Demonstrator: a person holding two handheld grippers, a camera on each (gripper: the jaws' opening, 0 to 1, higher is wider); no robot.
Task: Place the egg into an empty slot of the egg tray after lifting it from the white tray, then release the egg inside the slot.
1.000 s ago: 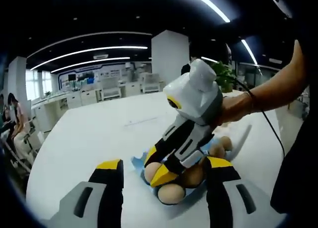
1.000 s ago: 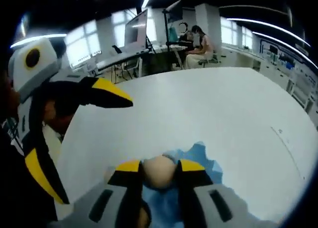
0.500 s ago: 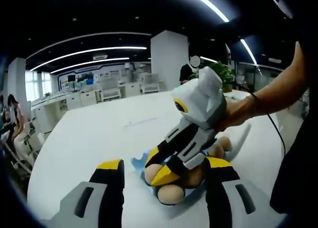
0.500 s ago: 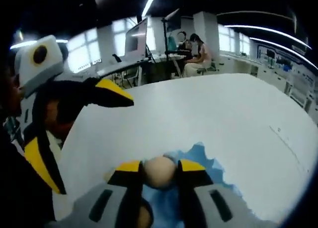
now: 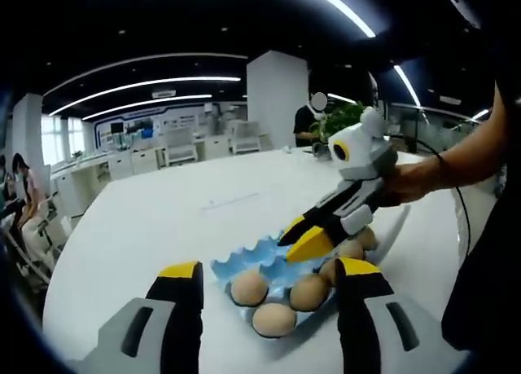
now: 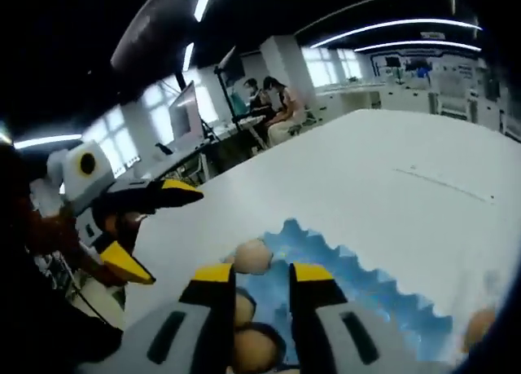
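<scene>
A blue egg tray (image 5: 262, 256) lies on the white table just beyond my left gripper (image 5: 270, 286), whose jaws stand wide open around nothing. Brown eggs sit in its slots, one at the near left corner (image 5: 248, 287). My right gripper (image 5: 303, 234) hovers above the tray's far side, fingertips slightly apart and empty. In the right gripper view, my right gripper (image 6: 263, 278) is open, and that corner egg (image 6: 252, 256) rests in the blue egg tray (image 6: 366, 280) just past its tips. The left gripper (image 6: 155, 231) is at the left, open.
More eggs (image 5: 358, 242) lie behind the blue tray beside a white tray's rim (image 5: 399, 226). One egg (image 6: 480, 327) shows at the far right. The white table (image 5: 163, 219) is bare on the far side. People sit at desks in the background.
The right gripper held an egg down in the blue tray; it has let the egg go in a slot and pulled up and back. The left gripper has stayed put.
</scene>
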